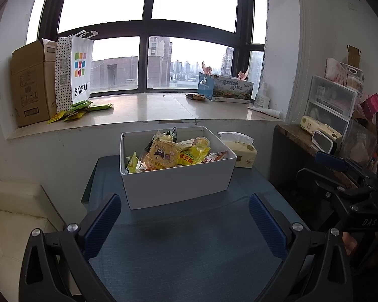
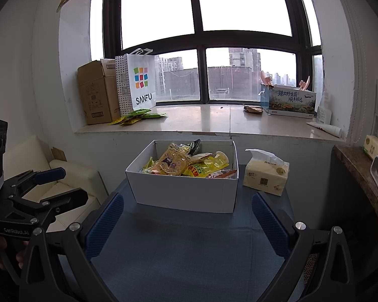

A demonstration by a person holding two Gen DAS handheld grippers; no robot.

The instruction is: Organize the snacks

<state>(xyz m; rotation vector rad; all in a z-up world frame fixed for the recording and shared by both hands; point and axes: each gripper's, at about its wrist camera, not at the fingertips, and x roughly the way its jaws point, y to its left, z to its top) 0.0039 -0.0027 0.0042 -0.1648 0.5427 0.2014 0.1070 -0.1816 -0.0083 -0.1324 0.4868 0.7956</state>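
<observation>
The white box stands on the blue table, toward its far edge below the windowsill. Snack packets fill it in a loose heap, yellow wrappers uppermost, several rising above the rim.

The left gripper hovers over the bare tabletop with its jaws spread wide and nothing between them. The box lies ahead of the fingertips, centred on the gap, apart from both pads.

The right gripper is likewise released and empty, held over the table beside the left one. The box sits just beyond its fingertips, not touching them.

A tissue pack rests on the table just beside the box. More green and yellow packets lie on the windowsill, against a shopping bag and a cardboard carton.
</observation>
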